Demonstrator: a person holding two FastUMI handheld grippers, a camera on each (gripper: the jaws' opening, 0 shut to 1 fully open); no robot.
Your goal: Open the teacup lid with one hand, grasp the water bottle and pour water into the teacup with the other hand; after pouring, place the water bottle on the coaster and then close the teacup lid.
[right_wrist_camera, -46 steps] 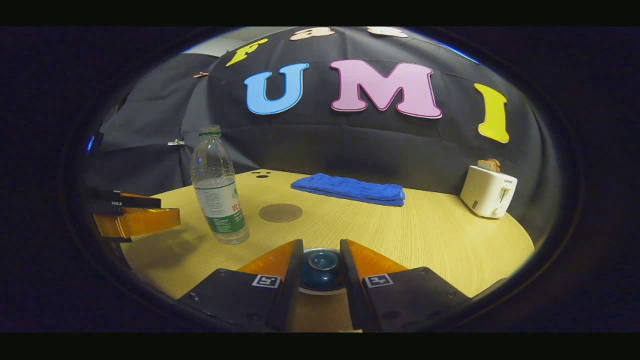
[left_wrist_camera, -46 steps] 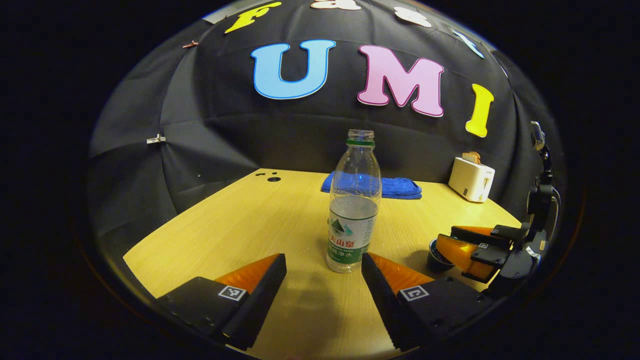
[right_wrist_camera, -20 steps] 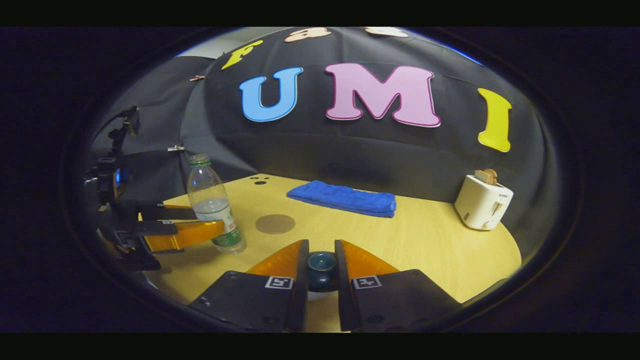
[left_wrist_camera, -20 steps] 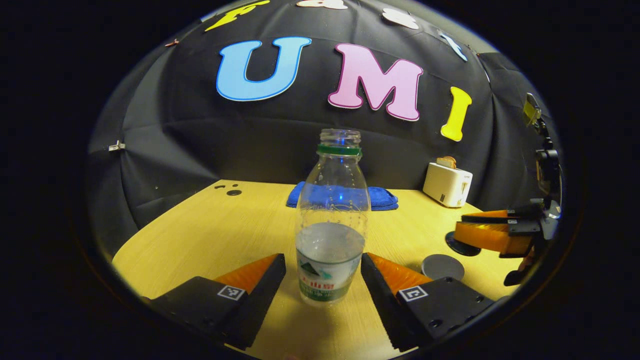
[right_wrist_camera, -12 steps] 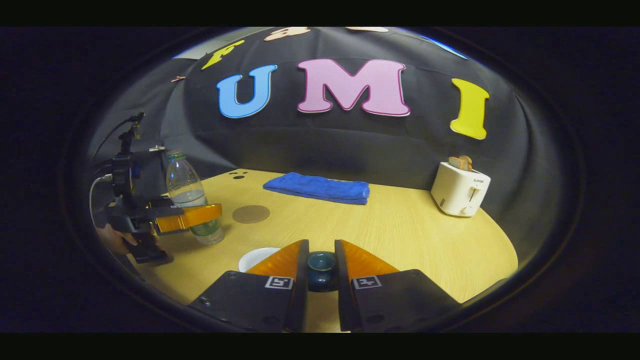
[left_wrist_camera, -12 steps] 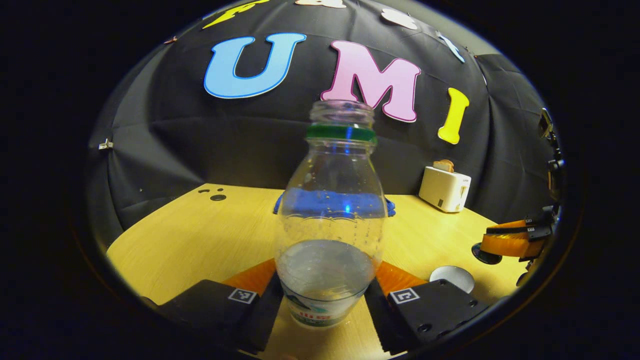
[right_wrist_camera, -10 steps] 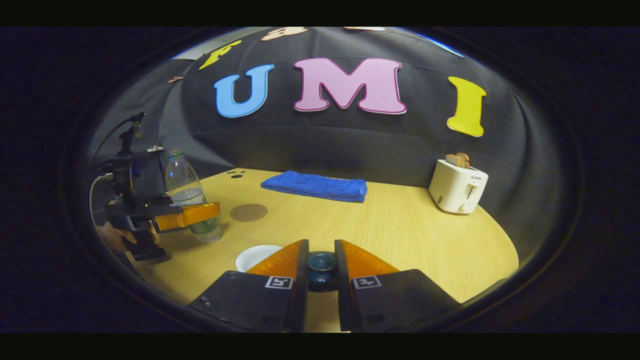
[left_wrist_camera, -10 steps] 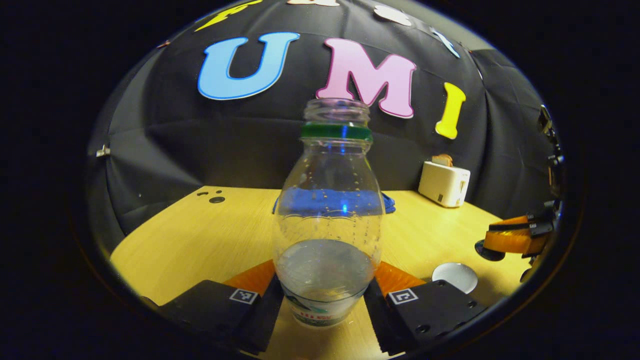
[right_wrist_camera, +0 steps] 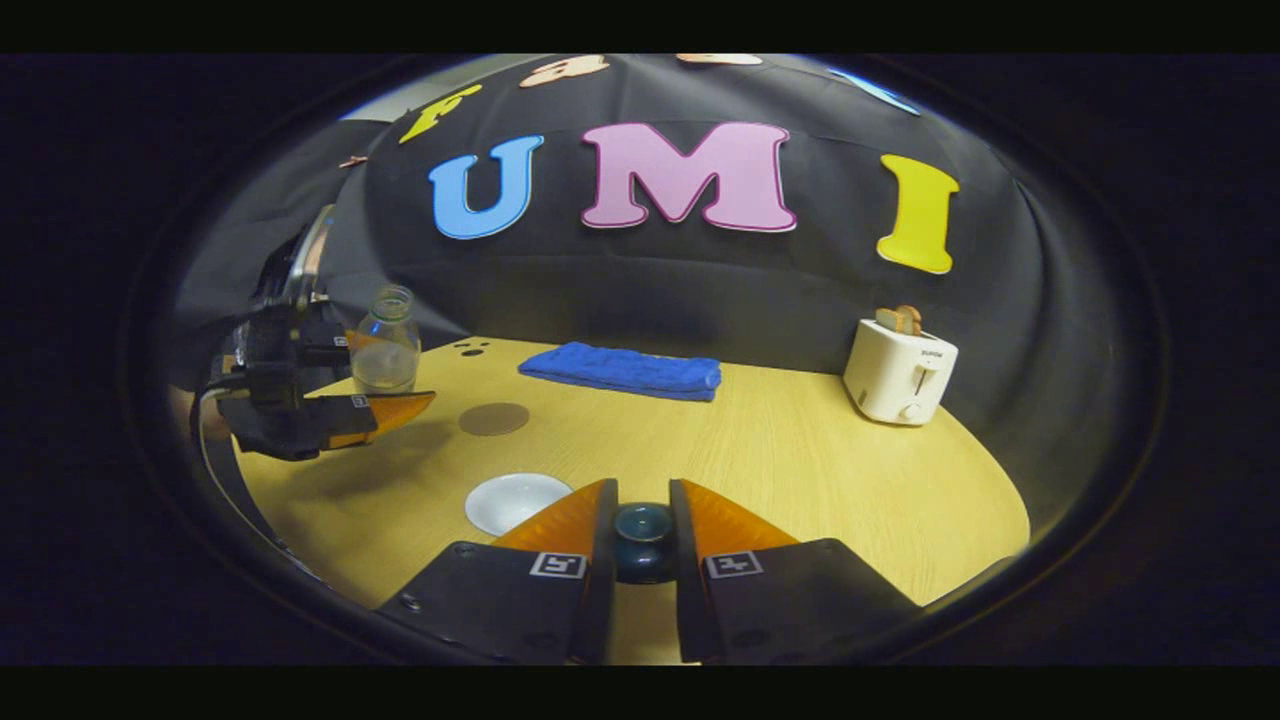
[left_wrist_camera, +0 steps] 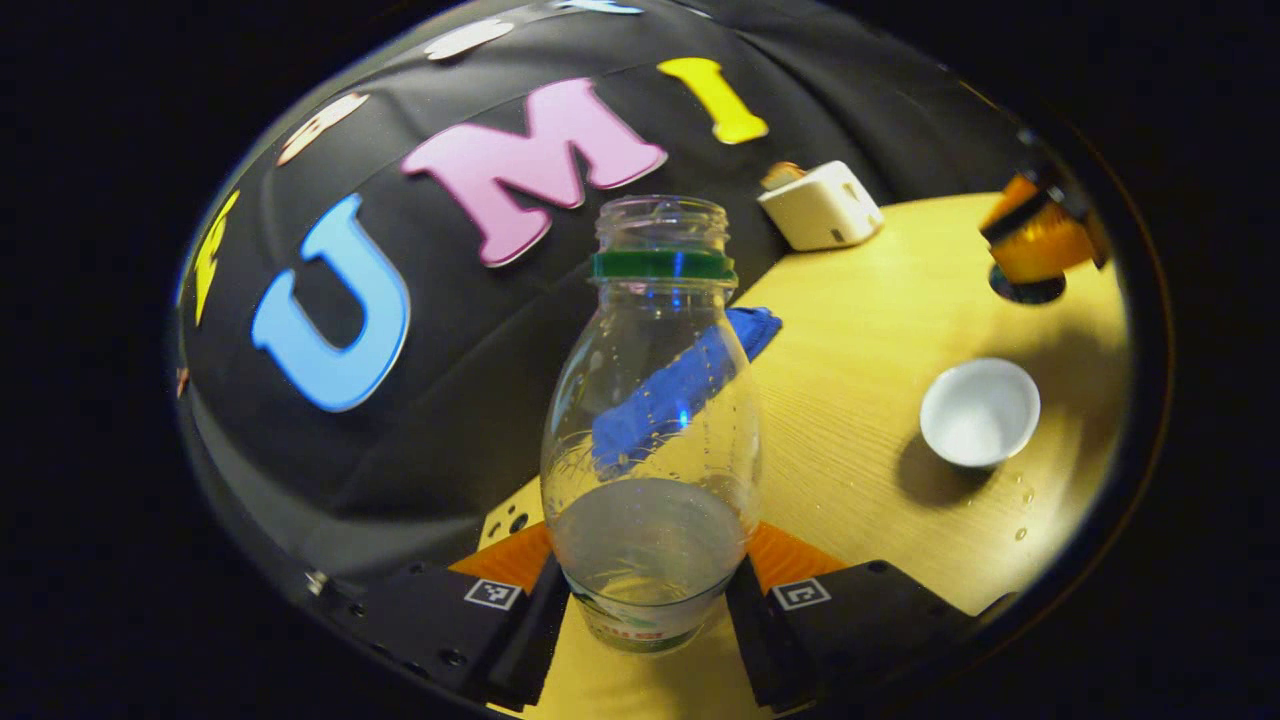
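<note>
Left claw (left_wrist_camera: 648, 600), clamped on the water bottle (left_wrist_camera: 652, 420), has lifted and tilted it toward the uncovered teacup (left_wrist_camera: 980, 412); right claw (right_wrist_camera: 640, 540) grips the lid (right_wrist_camera: 642, 545); pouring is imminent

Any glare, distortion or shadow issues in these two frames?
Left gripper view: horizon strongly rolled, fisheye bends the table edge; towel shows refracted through the bottle; the teacup casts a soft shadow. Right gripper view: level, dim at the rim, no glare on the toaster.

Capless water bottle (left_wrist_camera: 650, 420) tilted, white teacup (left_wrist_camera: 979, 411) uncovered, lid (right_wrist_camera: 642, 540) lifted
</note>
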